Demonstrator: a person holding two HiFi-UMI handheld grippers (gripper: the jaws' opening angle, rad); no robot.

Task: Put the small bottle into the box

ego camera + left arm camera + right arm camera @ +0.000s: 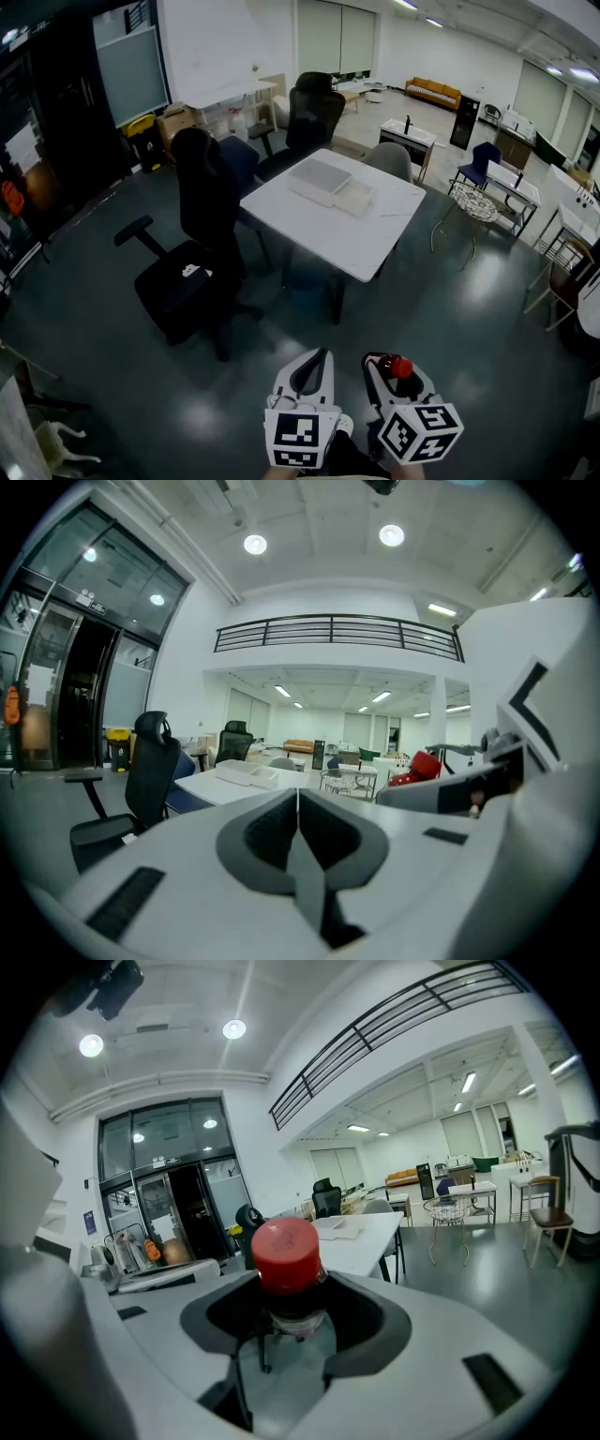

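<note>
Bright ceiling lights (pixel 255 544) glare off the glossy floor (pixel 450 309); fisheye views bend and darken at their edges.

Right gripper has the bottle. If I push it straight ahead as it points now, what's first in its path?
Open grey floor, then probably the white square table; depth is unclear. The right gripper is shut on the small red-capped bottle.

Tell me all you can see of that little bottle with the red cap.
The small bottle has a round red cap over a dark neck and a clear-looking body, mostly hidden. It sits clamped between the jaws of the right gripper, cap end pointing forward, touching nothing else. It is held in the air above the dark floor, well short of the white table.
</note>
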